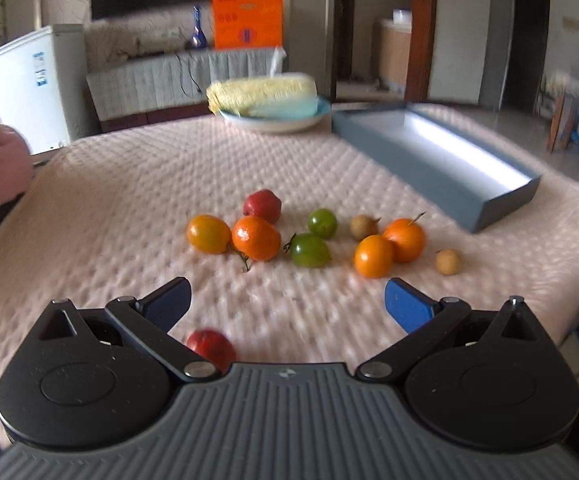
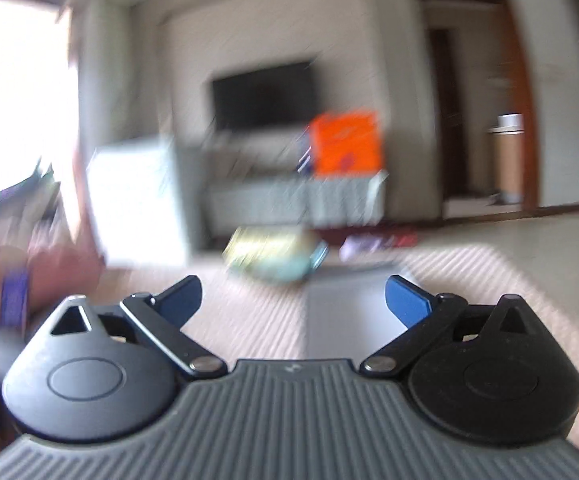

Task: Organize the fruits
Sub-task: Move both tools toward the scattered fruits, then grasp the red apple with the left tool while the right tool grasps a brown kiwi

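Red fruit (image 1: 209,346) lies just behind the open left claw (image 1: 287,304).

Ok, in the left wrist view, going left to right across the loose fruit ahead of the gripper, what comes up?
Yellow-orange fruit → orange tangerine → green fruit → stemmed tangerine → small tan fruit.

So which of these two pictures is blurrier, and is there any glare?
Right wrist view: heavy motion smear, window blown out white, only the tongs crisp. Left wrist view: mildly soft, fruits readable, a bright glare strip inside the blue tray.
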Tool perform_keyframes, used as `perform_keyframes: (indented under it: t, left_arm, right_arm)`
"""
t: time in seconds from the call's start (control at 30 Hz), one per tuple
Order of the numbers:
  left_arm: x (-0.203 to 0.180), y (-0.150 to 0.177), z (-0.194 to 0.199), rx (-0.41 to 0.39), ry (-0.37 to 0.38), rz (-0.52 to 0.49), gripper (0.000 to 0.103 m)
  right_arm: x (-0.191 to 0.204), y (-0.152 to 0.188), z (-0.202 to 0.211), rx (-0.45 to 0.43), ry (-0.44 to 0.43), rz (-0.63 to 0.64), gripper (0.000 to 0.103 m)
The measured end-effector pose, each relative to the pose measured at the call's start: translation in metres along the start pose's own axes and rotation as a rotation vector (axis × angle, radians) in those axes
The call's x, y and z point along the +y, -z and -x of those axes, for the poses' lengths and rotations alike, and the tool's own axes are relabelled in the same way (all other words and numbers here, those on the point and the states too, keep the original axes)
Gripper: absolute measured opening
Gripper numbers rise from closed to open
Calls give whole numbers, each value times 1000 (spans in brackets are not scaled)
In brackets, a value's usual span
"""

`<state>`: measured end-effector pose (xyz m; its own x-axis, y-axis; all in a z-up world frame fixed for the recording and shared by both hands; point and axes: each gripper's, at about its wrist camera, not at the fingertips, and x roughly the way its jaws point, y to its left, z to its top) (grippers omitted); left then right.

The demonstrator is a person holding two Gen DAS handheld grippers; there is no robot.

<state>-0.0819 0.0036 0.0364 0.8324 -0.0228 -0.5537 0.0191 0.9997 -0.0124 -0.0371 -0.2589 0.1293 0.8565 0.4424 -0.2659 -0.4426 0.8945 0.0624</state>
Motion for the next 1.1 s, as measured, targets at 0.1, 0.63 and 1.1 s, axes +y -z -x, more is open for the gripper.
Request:
perform_keyframes:
  t: [0.1,0.63,1.1]
  left_arm:
    - [1,3,21,-42,32,22,103]
    - [40,12,9,48,-71,94,103]
    - [40,20,-10,136,-27,97,74]
  right_arm:
    - [28,18,-14,87,-53,167,73]
    - [37,37,-41,254,-123,124,53]
    - [39,56,-65,384,-77,128,51]
